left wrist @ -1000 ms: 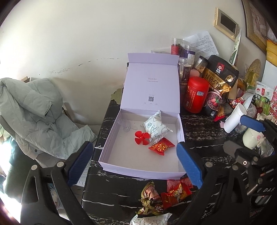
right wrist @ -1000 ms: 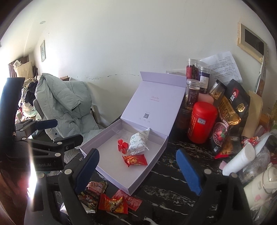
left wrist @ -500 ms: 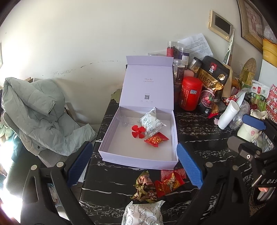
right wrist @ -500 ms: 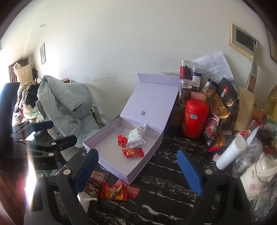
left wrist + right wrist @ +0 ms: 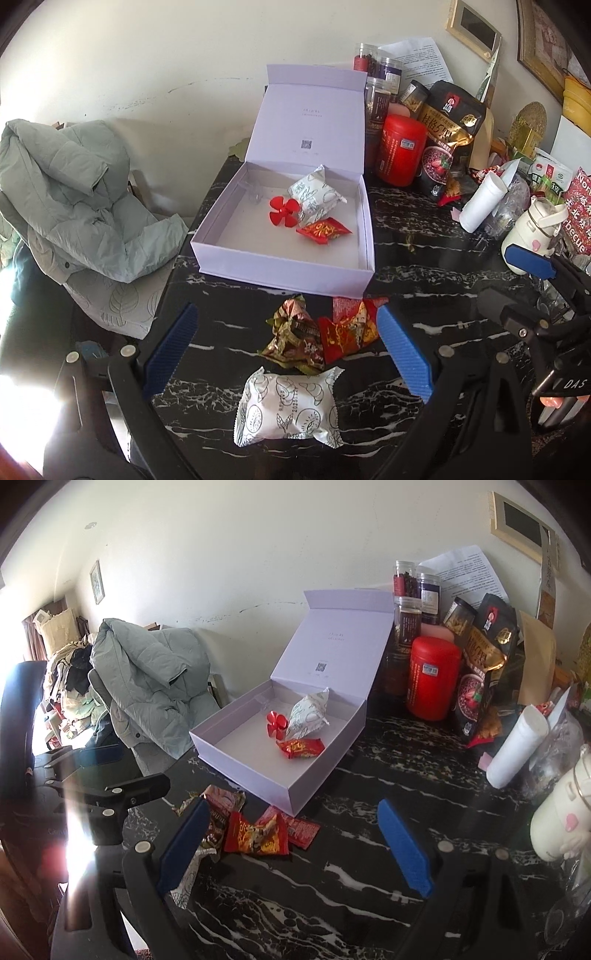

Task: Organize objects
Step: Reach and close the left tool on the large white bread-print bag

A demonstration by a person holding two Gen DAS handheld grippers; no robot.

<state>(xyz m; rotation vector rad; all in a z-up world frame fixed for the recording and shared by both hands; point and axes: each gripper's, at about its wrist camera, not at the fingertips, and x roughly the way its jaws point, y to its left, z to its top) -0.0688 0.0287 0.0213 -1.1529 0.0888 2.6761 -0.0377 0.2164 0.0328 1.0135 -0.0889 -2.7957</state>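
Both the left claw [image 5: 288, 350] and right claw [image 5: 291, 843] hang spread apart and empty above the black marble counter [image 5: 424, 291]. A white patterned snack packet [image 5: 286, 408] lies on the counter between the left claw's fingers, with crumpled wrappers [image 5: 321, 334] just beyond, near the open lilac box [image 5: 284, 271].

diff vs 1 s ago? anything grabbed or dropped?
Both grippers, left and right, pulled back from the lavender box, bringing the white snack pack on the table into the left view. Nothing grabbed or released; jaws still open. Box contents and loose wrappers unmoved.
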